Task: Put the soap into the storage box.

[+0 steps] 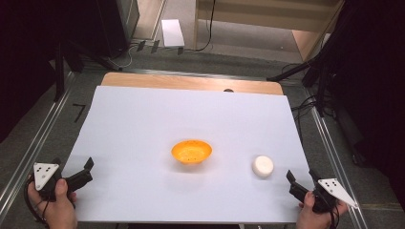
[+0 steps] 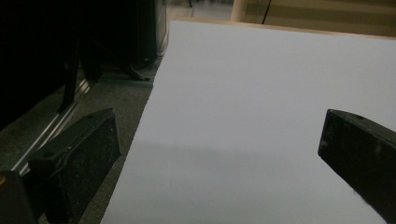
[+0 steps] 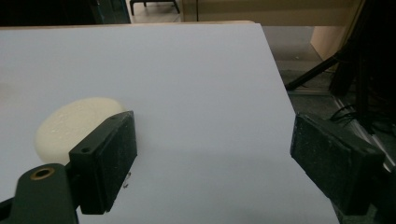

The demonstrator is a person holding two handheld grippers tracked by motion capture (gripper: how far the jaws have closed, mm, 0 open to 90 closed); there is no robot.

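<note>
Right gripper view cuts off the cream puck [image 3: 70, 123] behind one jaw — both grippers gape, empty.

- Cream-white round piece [image 1: 262, 166] — a thick, flat-topped puck, lying flat near the white sheet's right front.
- Orange bowl [image 1: 191, 151] — upright, speckled inside, mid-sheet, well apart.

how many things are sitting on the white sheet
2: an orange bowl near the middle, and a pale round lump to its right, close to the right gripper. Nothing looks hidden.
</note>
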